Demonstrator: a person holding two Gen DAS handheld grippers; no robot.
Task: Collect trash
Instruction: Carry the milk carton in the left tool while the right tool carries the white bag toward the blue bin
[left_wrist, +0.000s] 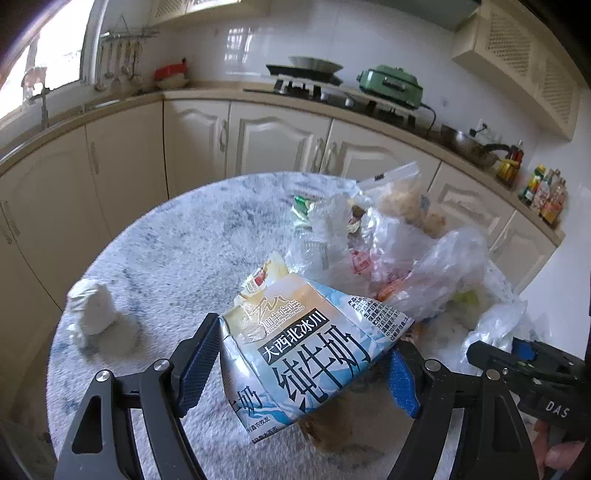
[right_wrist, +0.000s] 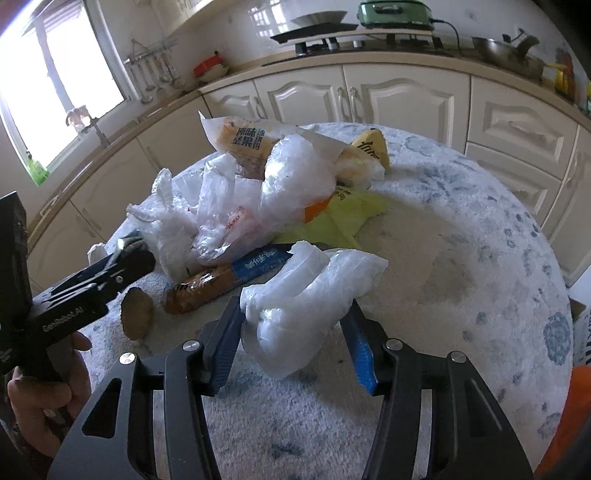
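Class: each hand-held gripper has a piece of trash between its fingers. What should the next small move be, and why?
Probably carry the milk carton, clamped in the left hand-held gripper, over to the trash pile. It is already gripped, and loose wrappers sit gathered there. The right hand-held gripper brackets a clear plastic bag.

The left hand-held gripper (left_wrist: 306, 363) clamps a flattened milk carton (left_wrist: 295, 350) above the table (left_wrist: 166, 236).

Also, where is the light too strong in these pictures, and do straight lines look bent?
Left wrist view: the window at upper left is washed out, the wall tiles show glare, and the countertop edge curves. Right wrist view: the window is blown out white, and the cabinets bow strongly.
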